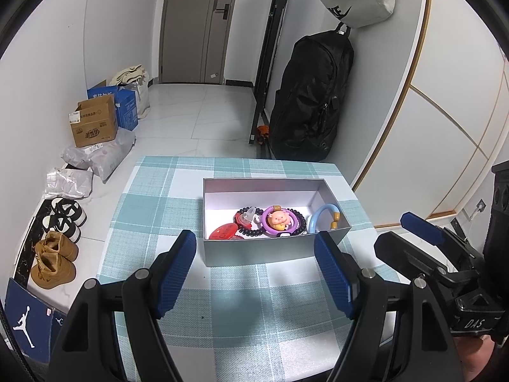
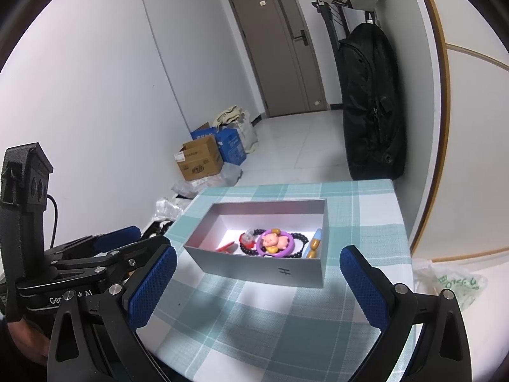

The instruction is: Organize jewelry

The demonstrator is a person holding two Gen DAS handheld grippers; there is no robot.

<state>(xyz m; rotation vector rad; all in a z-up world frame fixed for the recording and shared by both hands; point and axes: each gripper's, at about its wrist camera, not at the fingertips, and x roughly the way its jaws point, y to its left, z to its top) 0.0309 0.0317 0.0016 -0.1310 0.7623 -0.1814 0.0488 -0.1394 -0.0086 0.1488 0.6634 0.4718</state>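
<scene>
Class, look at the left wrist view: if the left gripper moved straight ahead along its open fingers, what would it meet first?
Most likely the near wall of the grey box, which sits directly ahead of the left gripper on the checked tablecloth. Only bare cloth seems to lie between, though depth is unclear.

Tablecloth (image 1: 152, 222) is woven checked cloth, pretty matt. Grey box (image 1: 254, 251) looks like smooth matt card, I think. The pig ring (image 1: 279, 221) inside is glossy plastic, and the gripper pads (image 1: 173, 273) are ribbed blue rubber.
</scene>
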